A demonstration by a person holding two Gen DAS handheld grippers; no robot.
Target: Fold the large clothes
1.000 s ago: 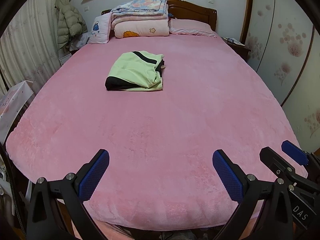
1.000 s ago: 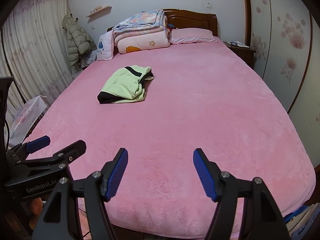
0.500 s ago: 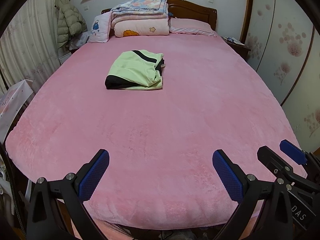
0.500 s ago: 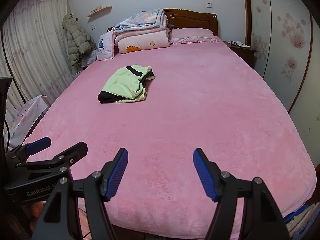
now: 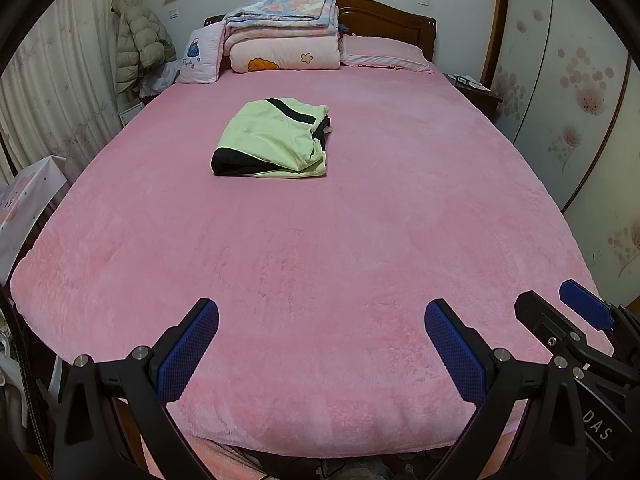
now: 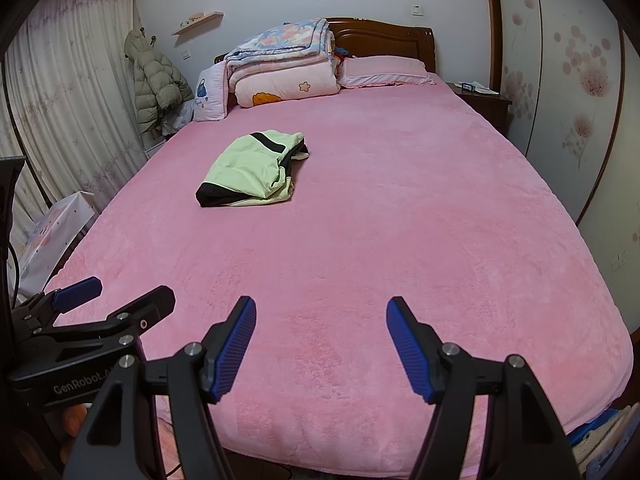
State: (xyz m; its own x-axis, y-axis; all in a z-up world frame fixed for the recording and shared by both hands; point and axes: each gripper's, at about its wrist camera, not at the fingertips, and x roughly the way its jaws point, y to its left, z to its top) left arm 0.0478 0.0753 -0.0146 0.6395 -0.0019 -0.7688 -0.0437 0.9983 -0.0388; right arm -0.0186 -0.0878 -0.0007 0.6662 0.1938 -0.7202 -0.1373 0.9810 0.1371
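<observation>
**Folded Green Top on a Fuzzy Pink Bed**

Lying flat on the bed [image 5: 320, 264]: a light green garment [image 5: 272, 140] with black bands, folded into a soft, puffy square. Placed near the middle of the far half, well apart from both tools. Smooth cloth, a few small wrinkles, one black edge curling at the near corner.

Spread over the whole bed: a thick pink blanket, fluffy and a bit bumpy (like a teddy bear's fur).

Hanging over the near edge, side by side: left gripper [image 5: 320, 344] and right gripper [image 6: 320, 344]. Both spread wide, nothing between the jaws. Black plastic arms with round silver screws, blue rubber pads [image 5: 188, 348] covered in tiny dots.

Stacked at the headboard: folded quilts [image 5: 284, 32], fat and rounded, plus a flat pink pillow [image 5: 380, 52]. Hanging at the left: a puffy coat [image 5: 138, 36].
</observation>
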